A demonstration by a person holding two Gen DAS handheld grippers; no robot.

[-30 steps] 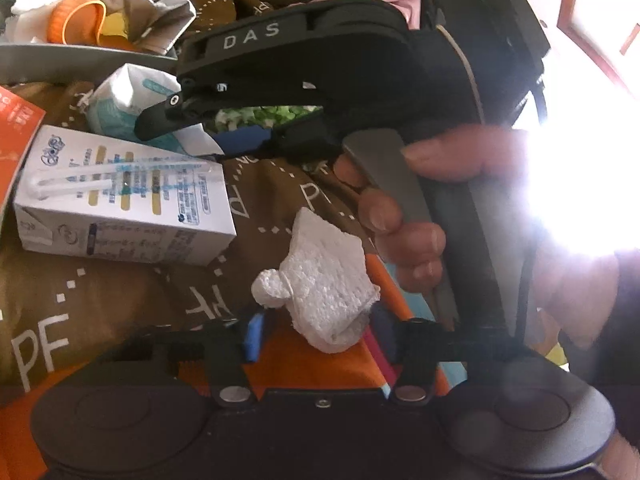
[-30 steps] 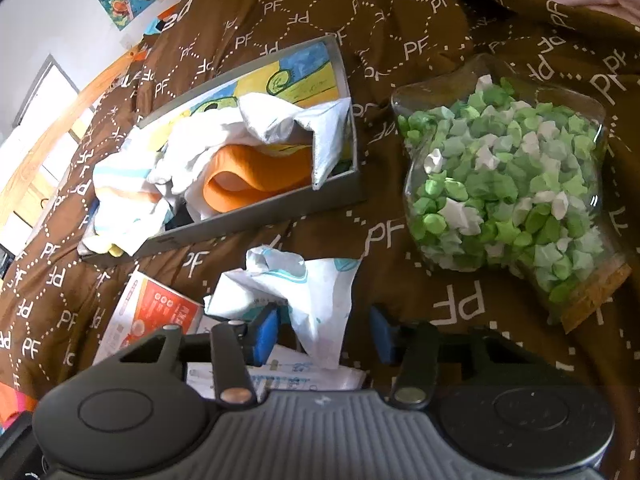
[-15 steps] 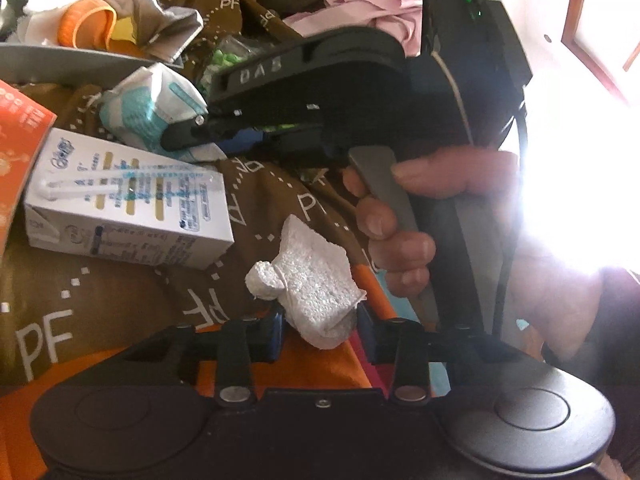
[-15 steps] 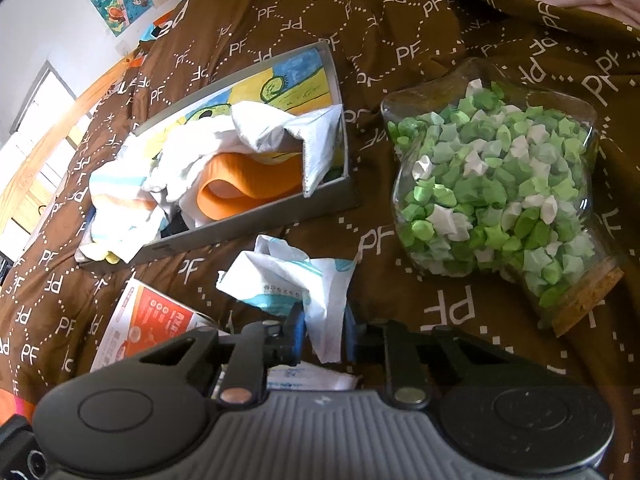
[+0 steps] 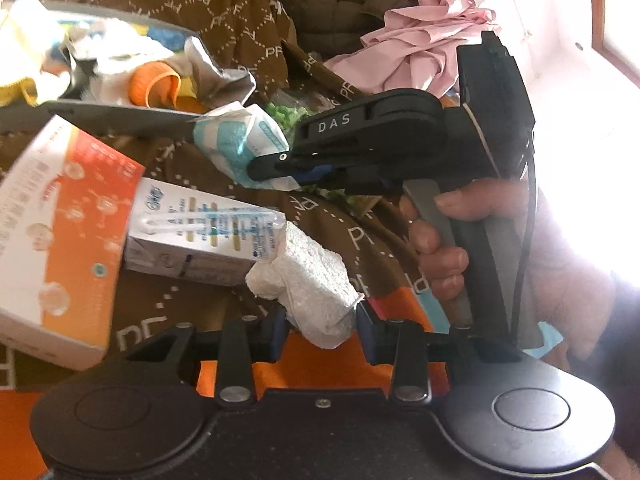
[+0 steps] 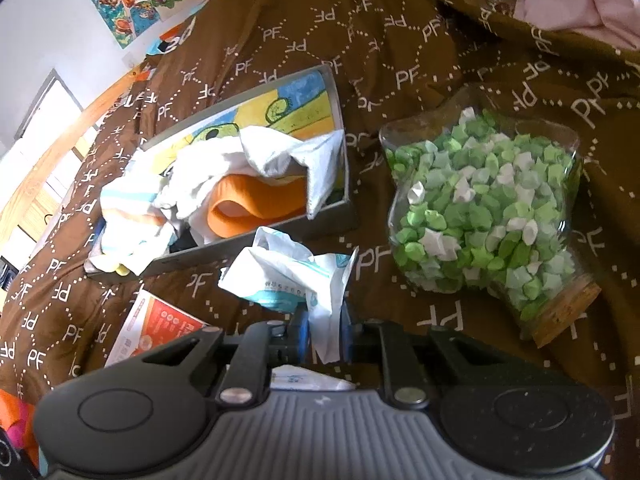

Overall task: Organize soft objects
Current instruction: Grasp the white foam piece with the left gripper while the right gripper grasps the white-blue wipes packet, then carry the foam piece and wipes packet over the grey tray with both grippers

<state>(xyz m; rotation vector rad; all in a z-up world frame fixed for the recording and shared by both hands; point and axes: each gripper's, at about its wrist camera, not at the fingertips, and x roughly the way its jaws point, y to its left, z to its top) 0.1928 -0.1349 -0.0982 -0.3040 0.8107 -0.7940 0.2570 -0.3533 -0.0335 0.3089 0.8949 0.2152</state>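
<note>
A brown patterned bedspread (image 6: 420, 40) is being used as the work surface, and on its far left a shallow grey tray (image 6: 340, 152) is lying, already heaped with white cloths and an orange one. A glass jar of green paper stars (image 6: 480, 208) is lying to the right of the tray, well apart from it.

A crumpled white-and-blue tissue pack (image 6: 292, 276) is being pinched by the right gripper (image 6: 325, 334); its jaws are closing on a hanging flap of the pack, the rest of which is spread away from the fingers toward the tray's near wall, just beside it. A white crumpled paper towel (image 5: 316, 288) is being clamped by the left gripper (image 5: 322, 330), jaws narrowed about its near end, its long axis running up and leftward from the fingers.

The tray is judged to be the destination. It is lying directly beyond the right gripper, which is the nearer of the two; from the left gripper it is lying far and to the left, past a milk carton (image 5: 200, 236).
</note>
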